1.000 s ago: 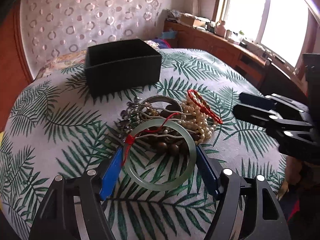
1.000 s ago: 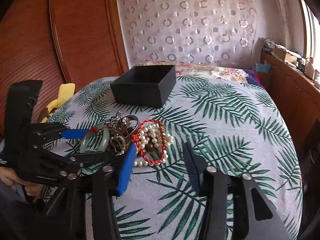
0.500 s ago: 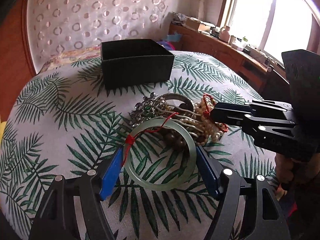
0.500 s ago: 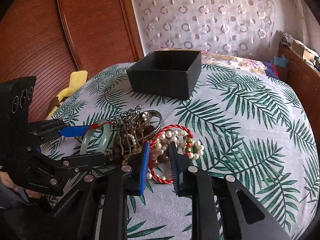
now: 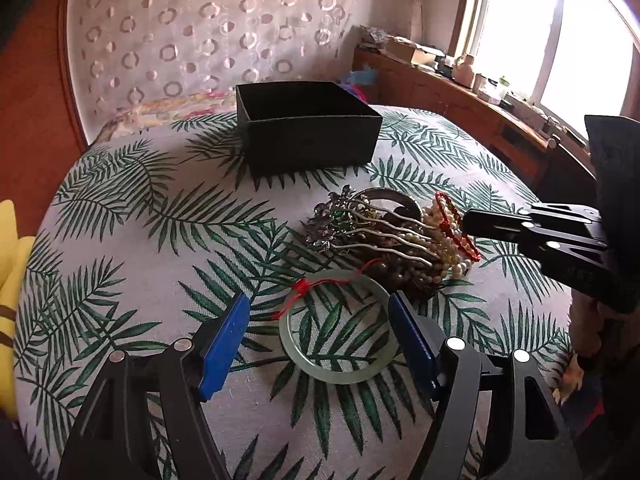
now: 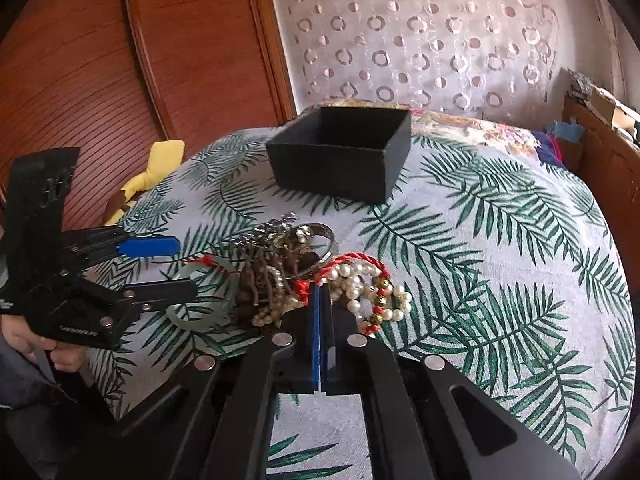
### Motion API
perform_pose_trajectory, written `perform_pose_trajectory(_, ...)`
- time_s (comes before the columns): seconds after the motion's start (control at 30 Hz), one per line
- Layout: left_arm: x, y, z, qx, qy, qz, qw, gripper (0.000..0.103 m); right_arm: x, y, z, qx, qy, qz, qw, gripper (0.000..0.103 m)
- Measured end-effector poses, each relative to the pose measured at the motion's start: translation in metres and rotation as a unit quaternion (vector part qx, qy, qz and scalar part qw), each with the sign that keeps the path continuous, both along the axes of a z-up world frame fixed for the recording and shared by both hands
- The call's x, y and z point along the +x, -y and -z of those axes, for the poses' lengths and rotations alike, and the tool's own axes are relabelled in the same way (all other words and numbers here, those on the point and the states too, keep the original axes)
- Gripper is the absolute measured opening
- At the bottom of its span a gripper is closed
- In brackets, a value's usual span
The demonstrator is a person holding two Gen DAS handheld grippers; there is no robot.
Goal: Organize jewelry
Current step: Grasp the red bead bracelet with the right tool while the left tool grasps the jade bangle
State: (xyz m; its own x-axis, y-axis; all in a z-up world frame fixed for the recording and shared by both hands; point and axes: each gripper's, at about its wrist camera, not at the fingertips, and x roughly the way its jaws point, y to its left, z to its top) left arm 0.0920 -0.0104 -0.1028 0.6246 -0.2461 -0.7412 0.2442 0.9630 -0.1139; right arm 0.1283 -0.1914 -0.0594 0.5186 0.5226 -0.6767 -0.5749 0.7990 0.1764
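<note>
A pale green jade bangle (image 5: 340,376) with a red thread lies flat on the leaf-print cloth. My left gripper (image 5: 319,300) is open around it, and its blue pads do not press on it. Behind the bangle is a tangled jewelry pile (image 5: 380,240) of pearls, brown beads and a silver hair comb. My right gripper (image 6: 322,288) is shut on the near edge of the red cord bracelet (image 6: 360,258), which lies on the pearls. In the left wrist view the right gripper (image 5: 468,222) reaches in from the right. The black open box (image 5: 312,140) stands behind the pile.
The round table (image 5: 120,240) has bare cloth to the left of the pile and to the right of it (image 6: 500,280). A yellow object (image 6: 160,168) sits off the table's left edge. A cluttered wooden sideboard (image 5: 460,100) runs under the window. A hand (image 6: 36,340) holds the left gripper (image 6: 186,266).
My right gripper moved in over the pile and went from open to shut on the red cord. The bangle now sits farther ahead of the left pads, with a gap on its left side.
</note>
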Motion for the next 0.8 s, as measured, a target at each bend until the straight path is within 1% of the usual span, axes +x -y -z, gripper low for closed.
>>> perform_pose_trajectory(0.07, 0.0, 0.001, 0.002, 0.001, -0.004, 0.004, 1.0, 0.069, -0.005, -0.002, -0.002, -0.002, 0.007, -0.003, 1.0, 0.001)
perform_pose_trajectory(0.13, -0.002, 0.004, 0.004, 0.005, -0.008, 0.013, 0.9999, 0.07, -0.01, -0.004, -0.001, -0.008, 0.007, -0.01, 1.0, 0.007)
perform_pose_trajectory(0.2, -0.003, 0.008, 0.006, 0.011, -0.013, 0.022, 0.9996, 0.07, -0.012, -0.006, 0.002, -0.019, 0.009, -0.016, 1.0, 0.01)
perform_pose_trajectory(0.3, -0.002, 0.01, 0.012, 0.02, -0.023, 0.028, 0.9991, 0.073, -0.013, -0.007, 0.008, -0.037, 0.008, -0.017, 0.999, 0.023)
perform_pose_trajectory(0.4, -0.005, 0.013, 0.013, 0.03, -0.021, 0.032, 0.9988, 0.075, -0.011, -0.008, 0.012, -0.044, 0.005, -0.024, 0.999, 0.025)
perform_pose_trajectory(0.53, -0.002, 0.016, 0.014, 0.044, -0.02, 0.033, 0.9983, 0.076, -0.011, -0.014, 0.014, -0.06, 0.002, -0.039, 0.997, 0.025)
perform_pose_trajectory(0.57, -0.002, 0.017, 0.014, 0.045, -0.019, 0.034, 0.9982, 0.076, -0.01, -0.015, 0.014, -0.063, 0.002, -0.041, 0.997, 0.023)
perform_pose_trajectory(0.6, -0.001, 0.016, 0.014, 0.047, -0.02, 0.034, 0.9981, 0.077, -0.01, -0.015, 0.014, -0.062, -0.002, -0.045, 0.997, 0.008)
perform_pose_trajectory(0.63, 0.0, 0.017, 0.014, 0.049, -0.02, 0.035, 0.998, 0.077, -0.009, -0.015, 0.013, -0.06, -0.008, -0.048, 0.997, 0.004)
perform_pose_trajectory(0.8, 0.002, 0.019, 0.015, 0.061, -0.018, 0.039, 0.9972, 0.079, -0.008, -0.008, 0.012, -0.049, -0.011, -0.039, 0.998, 0.003)
